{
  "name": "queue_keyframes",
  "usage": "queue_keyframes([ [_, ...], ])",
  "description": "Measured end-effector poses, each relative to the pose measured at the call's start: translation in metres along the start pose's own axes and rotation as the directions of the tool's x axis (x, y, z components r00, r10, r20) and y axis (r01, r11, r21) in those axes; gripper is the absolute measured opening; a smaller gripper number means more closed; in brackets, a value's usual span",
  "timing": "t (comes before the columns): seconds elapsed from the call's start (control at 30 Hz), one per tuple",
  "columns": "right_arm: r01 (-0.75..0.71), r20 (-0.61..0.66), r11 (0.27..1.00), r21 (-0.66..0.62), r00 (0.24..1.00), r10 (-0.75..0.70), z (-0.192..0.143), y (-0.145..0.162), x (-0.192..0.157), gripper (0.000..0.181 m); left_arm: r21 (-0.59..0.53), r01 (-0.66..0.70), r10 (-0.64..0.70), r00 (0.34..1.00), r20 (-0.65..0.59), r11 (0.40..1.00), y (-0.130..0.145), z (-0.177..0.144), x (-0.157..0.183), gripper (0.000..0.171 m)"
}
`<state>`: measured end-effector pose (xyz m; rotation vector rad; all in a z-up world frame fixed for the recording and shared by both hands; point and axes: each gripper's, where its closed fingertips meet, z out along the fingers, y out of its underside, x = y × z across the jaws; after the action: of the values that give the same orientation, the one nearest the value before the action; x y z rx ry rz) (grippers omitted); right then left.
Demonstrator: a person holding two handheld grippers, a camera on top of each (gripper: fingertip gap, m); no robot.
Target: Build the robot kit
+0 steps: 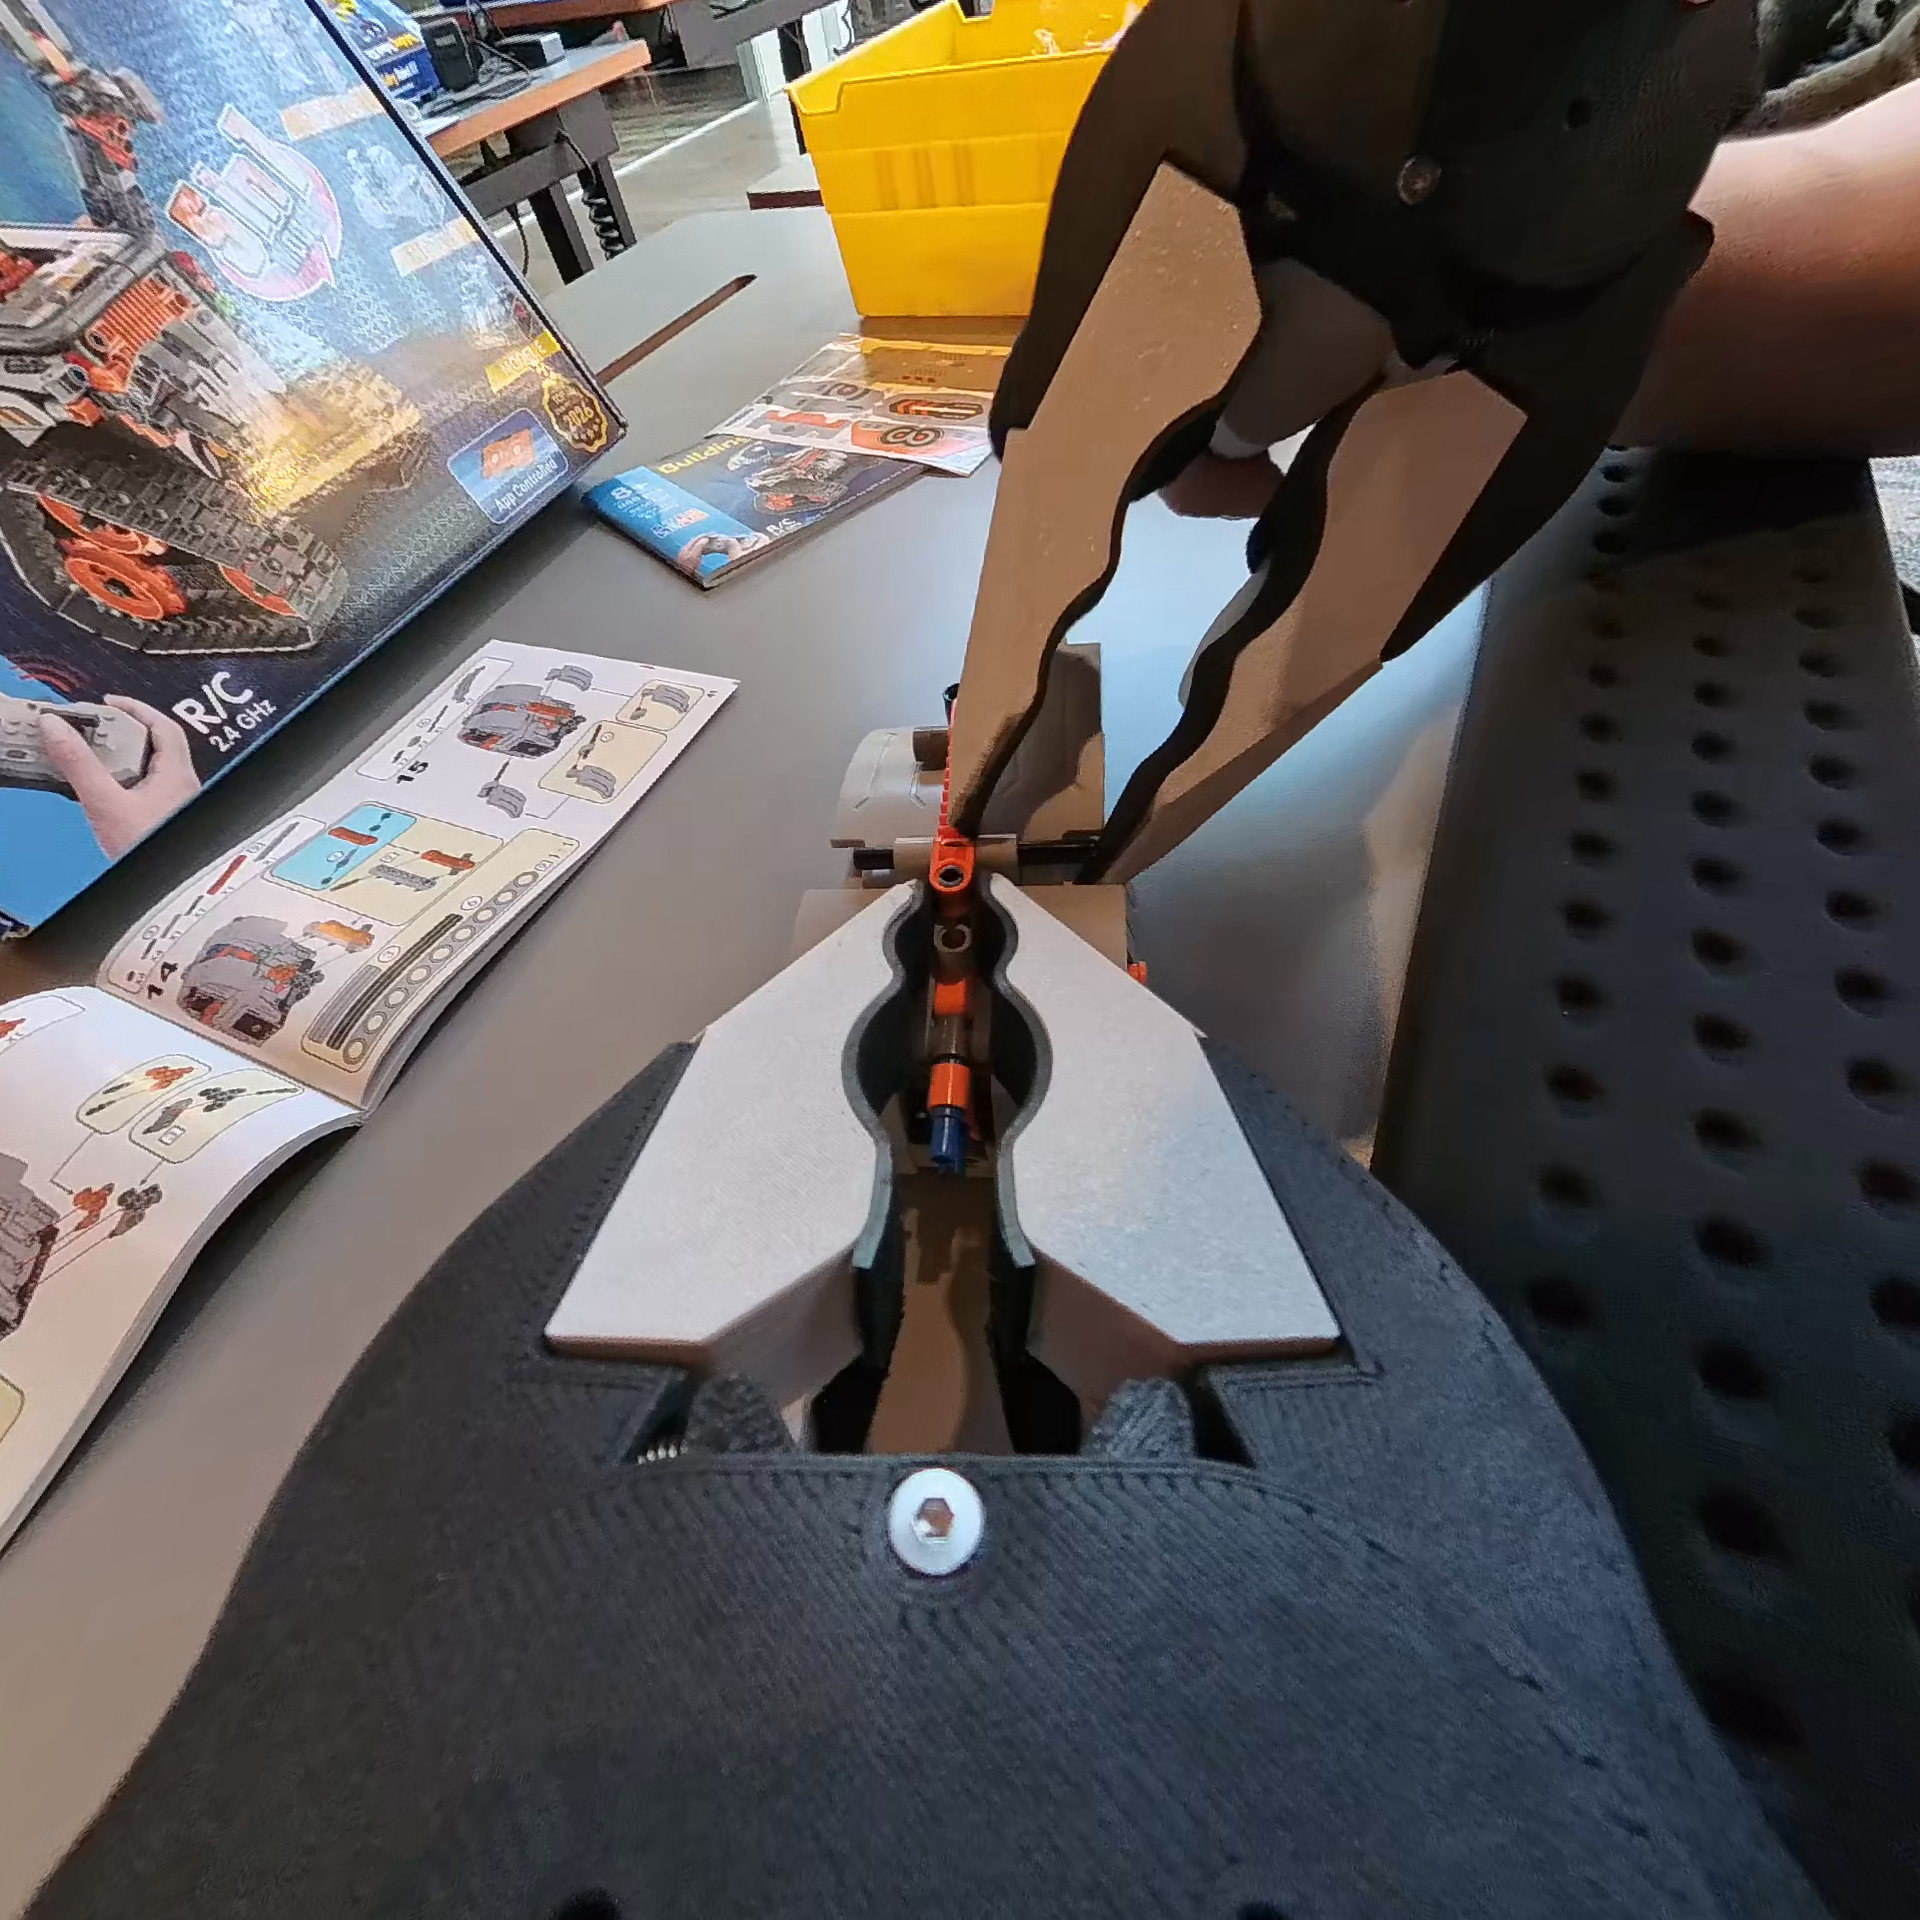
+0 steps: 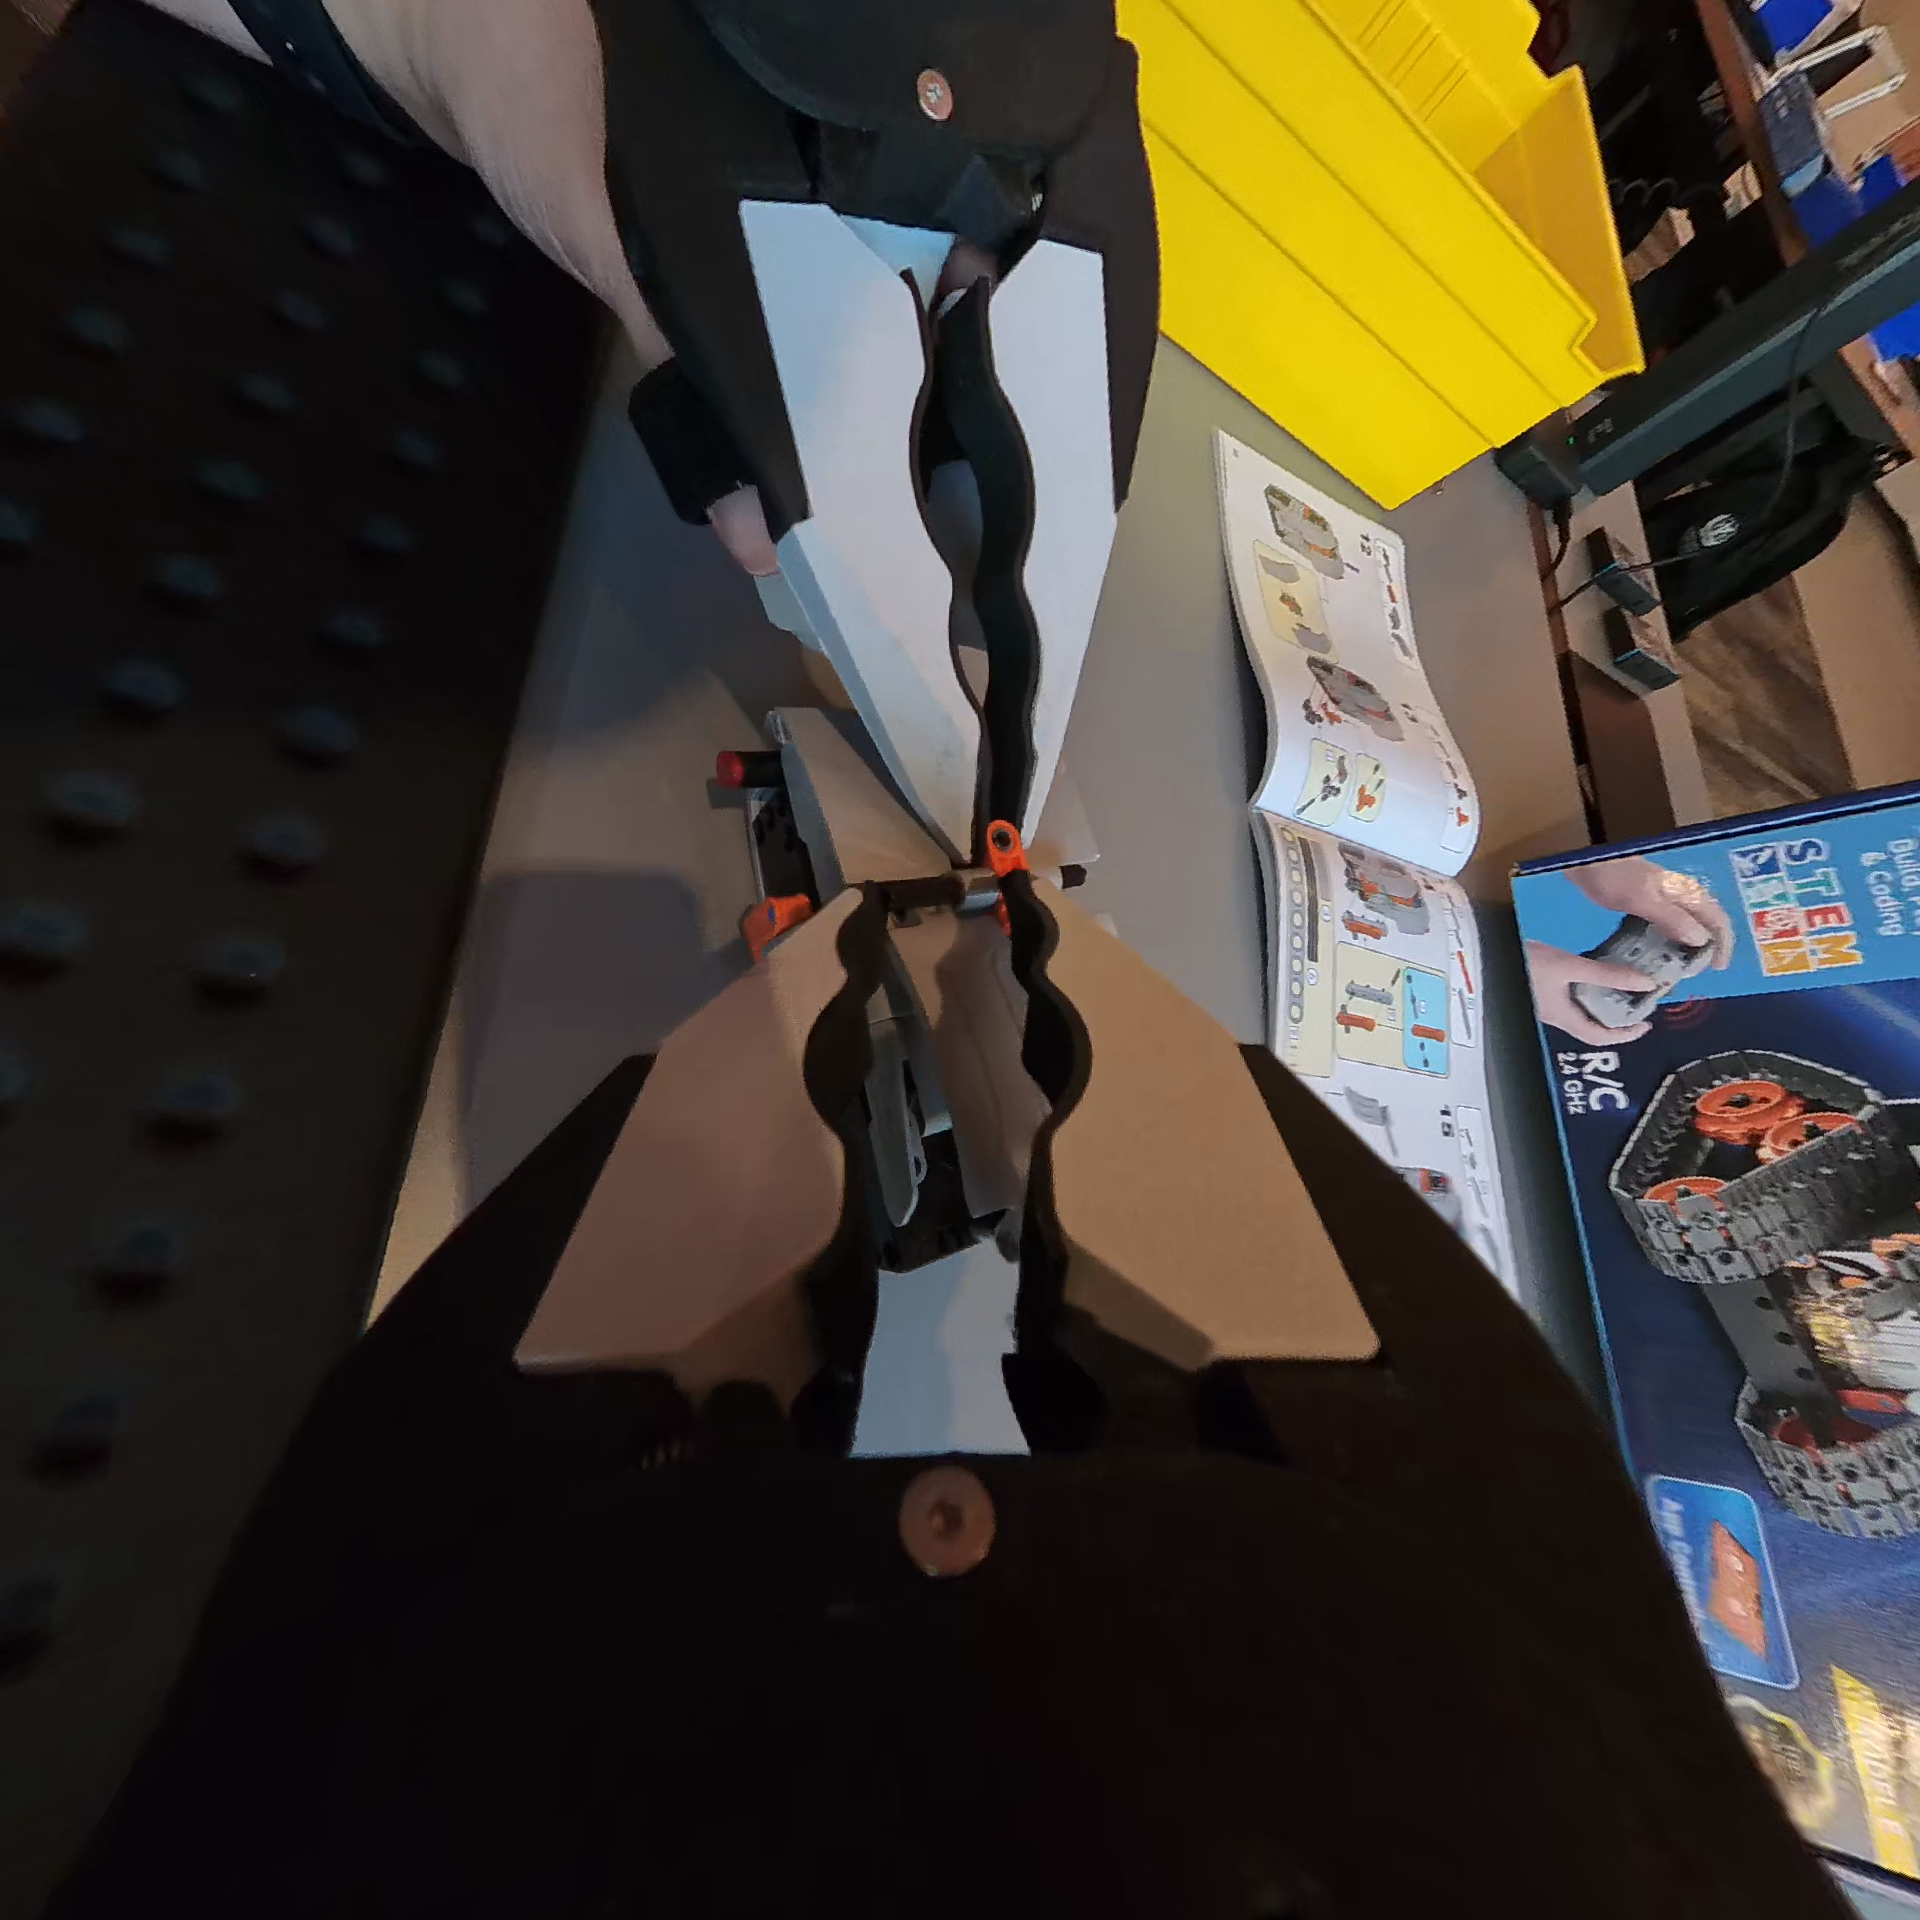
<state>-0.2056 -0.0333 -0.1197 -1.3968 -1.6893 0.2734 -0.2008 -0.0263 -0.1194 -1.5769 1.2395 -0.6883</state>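
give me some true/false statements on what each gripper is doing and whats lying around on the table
1. The left gripper is closed on an orange and grey brick assembly. True.
2. The right gripper hangs far from that assembly. False: its fingertips touch it at the black axle.
3. The instruction booklet lies shut. False: it lies open beside the blue product box.
4. A yellow bin stands at the far end of the table. True.
5. The right gripper's jaws are clamped fully together. False: they stand apart.
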Motion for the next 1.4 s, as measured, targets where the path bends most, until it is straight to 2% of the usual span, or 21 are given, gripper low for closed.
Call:
queue_keyframes([
  [0.27, 0.058, -0.04, 0.998, -0.009, 0.998, -0.058, 0.0005, 0.0003, 0.0021, 0.024, 0.003, 0.008, -0.008, 1.0, -0.002, 1.0, 0.0002, 0.0002, -0.0009, 0.005],
  [0.5, 0.059, -0.012, 0.998, -0.007, 0.998, -0.059, 0.0009, 0.0004, -0.0011, 0.02, 0.004, 0.006, -0.006, 1.0, -0.006, 1.0, 0.0002, 0.0002, -0.0003, 0.005],
  [1.0, 0.164, -0.035, 0.98, -0.114, 0.985, -0.169, 0.0007, 0.0019, -0.0001, 0.016, -0.009, 0.009, -0.009, 1.0, 0.01, 1.0, 0.0005, 0.0006, -0.0015, 0.005],
  [1.4, 0.125, -0.052, 0.987, -0.103, 0.99, -0.131, -0.0008, 0.0021, 0.0003, 0.014, -0.009, 0.008, -0.007, 1.0, 0.01, 1.0, 0.0006, 0.0008, -0.0015, 0.005],
])
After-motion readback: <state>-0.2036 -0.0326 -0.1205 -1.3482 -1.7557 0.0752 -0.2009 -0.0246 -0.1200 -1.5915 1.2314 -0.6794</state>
